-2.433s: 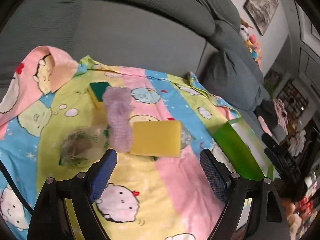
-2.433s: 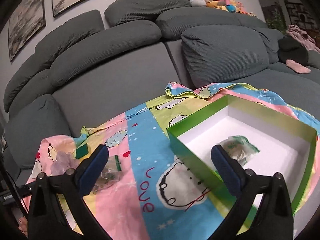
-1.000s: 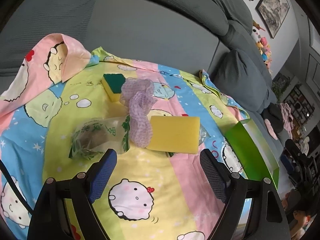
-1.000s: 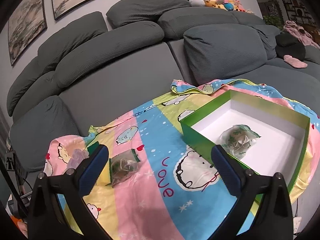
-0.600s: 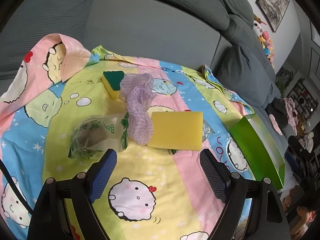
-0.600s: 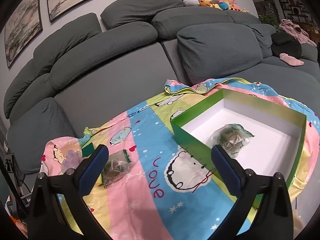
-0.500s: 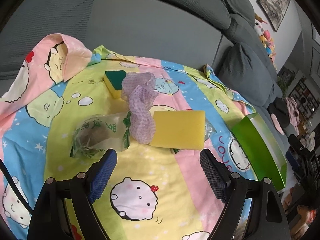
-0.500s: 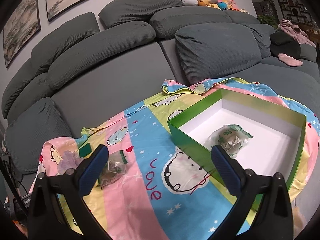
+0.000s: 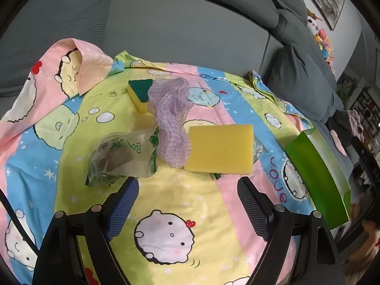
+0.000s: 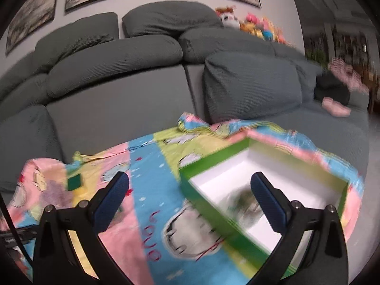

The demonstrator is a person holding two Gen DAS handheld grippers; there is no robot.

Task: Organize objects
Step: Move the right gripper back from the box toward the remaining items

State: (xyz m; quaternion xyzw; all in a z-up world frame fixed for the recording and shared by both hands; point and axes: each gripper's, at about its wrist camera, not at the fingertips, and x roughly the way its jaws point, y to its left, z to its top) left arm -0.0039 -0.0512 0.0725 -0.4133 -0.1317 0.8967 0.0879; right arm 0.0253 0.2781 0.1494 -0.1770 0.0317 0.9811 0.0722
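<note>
Left gripper [image 9: 187, 198]: wide open, empty, near sponge [image 9: 220, 152], bag [image 9: 123, 154]; right gripper [image 10: 190, 193]: open, empty, near box [image 10: 211, 166]

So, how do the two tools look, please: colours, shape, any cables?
Both look alike. The left tool has a black frame with two angled fingers, each faced with a dark blue textured pad, and silver screws on the linkages. A thin black cable curves past at its lower left. The right tool has the same black frame, blue pads and screws, also with a black cable at the left edge.
</note>
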